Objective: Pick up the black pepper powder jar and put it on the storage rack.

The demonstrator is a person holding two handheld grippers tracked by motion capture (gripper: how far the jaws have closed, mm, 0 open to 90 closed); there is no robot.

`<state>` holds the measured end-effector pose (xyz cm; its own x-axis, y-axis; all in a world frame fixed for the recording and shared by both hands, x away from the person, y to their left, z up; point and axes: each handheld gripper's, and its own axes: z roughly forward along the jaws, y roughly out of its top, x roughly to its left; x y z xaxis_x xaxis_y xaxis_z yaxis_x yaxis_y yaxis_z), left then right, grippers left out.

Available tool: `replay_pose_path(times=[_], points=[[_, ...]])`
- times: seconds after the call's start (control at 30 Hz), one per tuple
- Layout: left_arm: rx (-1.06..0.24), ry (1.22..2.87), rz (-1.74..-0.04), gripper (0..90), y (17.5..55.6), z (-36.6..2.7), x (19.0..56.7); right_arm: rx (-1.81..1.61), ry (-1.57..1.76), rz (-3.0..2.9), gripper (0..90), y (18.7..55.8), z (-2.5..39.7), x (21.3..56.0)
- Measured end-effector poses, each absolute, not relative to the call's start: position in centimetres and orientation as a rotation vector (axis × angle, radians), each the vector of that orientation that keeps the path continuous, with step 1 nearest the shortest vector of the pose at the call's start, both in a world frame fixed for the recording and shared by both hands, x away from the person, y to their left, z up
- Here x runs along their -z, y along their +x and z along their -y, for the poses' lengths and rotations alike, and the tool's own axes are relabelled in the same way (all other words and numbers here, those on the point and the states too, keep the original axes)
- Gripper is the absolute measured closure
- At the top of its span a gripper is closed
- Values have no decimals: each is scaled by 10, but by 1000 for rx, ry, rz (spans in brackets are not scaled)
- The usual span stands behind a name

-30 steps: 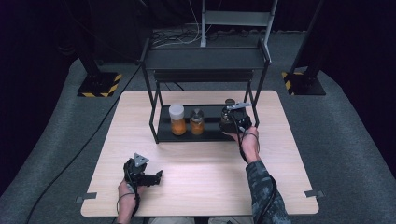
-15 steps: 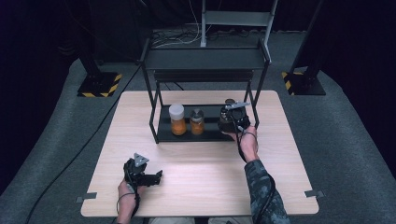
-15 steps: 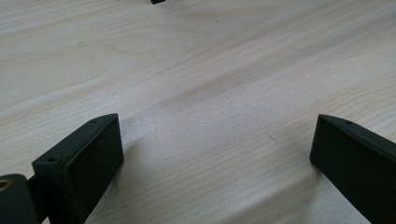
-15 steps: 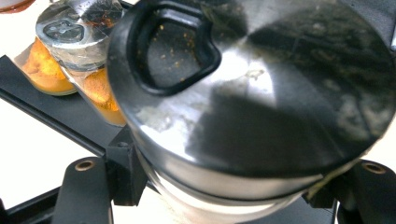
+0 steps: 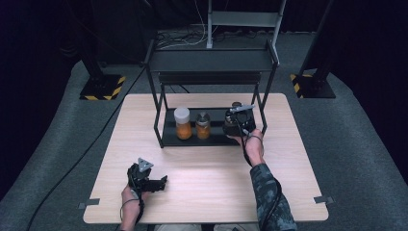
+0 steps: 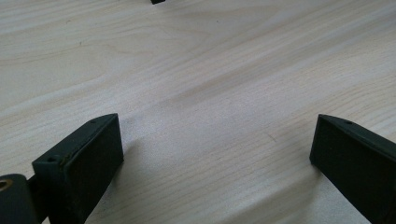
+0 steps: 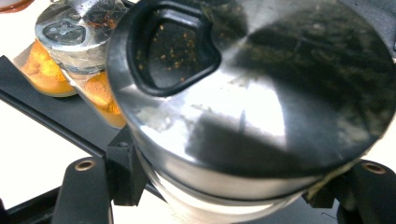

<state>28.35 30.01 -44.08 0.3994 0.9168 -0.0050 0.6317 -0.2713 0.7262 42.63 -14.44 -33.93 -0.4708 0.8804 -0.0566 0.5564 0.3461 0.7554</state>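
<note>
With our right claw [image 5: 237,120] we clasp a steel-lidded jar [image 7: 252,93] between both jaws, at the right end of the black rack's [image 5: 211,62] lower shelf. Just left of this claw stand two orange-filled jars [image 5: 192,124]. Our left claw [image 6: 215,158] rests spread wide and empty over the bare bench [image 5: 207,173].

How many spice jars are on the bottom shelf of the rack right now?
3: a white-lidded jar at left, a smaller shaker in the middle, and a metal-lidded jar at right, gripped by the right claw. None seems hidden.
</note>
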Motion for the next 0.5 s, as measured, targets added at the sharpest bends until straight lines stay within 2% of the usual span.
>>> replay_pose_path(times=[0.5], points=[[-561, 2007, -1317, 24, 283, -300, 441, -940, 1262, -2163, 309, 433, 143, 343]])
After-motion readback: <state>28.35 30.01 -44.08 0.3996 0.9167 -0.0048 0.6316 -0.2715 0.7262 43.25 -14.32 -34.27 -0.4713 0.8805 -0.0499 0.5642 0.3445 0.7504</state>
